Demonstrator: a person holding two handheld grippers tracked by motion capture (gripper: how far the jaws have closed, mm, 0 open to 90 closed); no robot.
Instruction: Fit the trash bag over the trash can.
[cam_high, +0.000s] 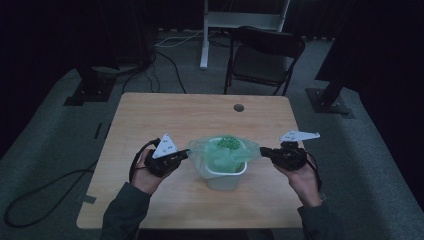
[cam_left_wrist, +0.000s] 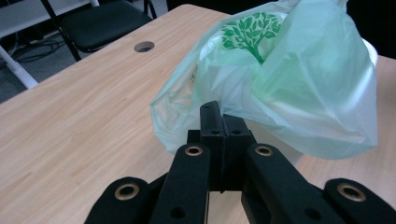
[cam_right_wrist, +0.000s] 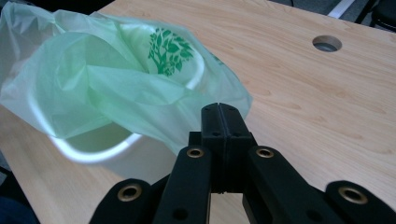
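both pairs of fingers (cam_left_wrist: 218, 122) are clamped on opposite edges of the green bag (cam_high: 225, 152), lining the white bin (cam_high: 227, 176); next, stretch its mouth over the rim.

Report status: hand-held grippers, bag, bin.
Left hand-held gripper and right hand-held gripper both shut on green plastic bag, opposite edges. Bag draped in small white bin. Nothing in the way.

From my seat the high view is dim and underexposed: the room's edges sink into near black, and the table (cam_high: 200, 115) is the brightest patch. Both gripper views are brighter and evenly lit, with soft shadows. The green bag (cam_left_wrist: 299, 79) glows translucent, slightly soft close up; no harsh glare.
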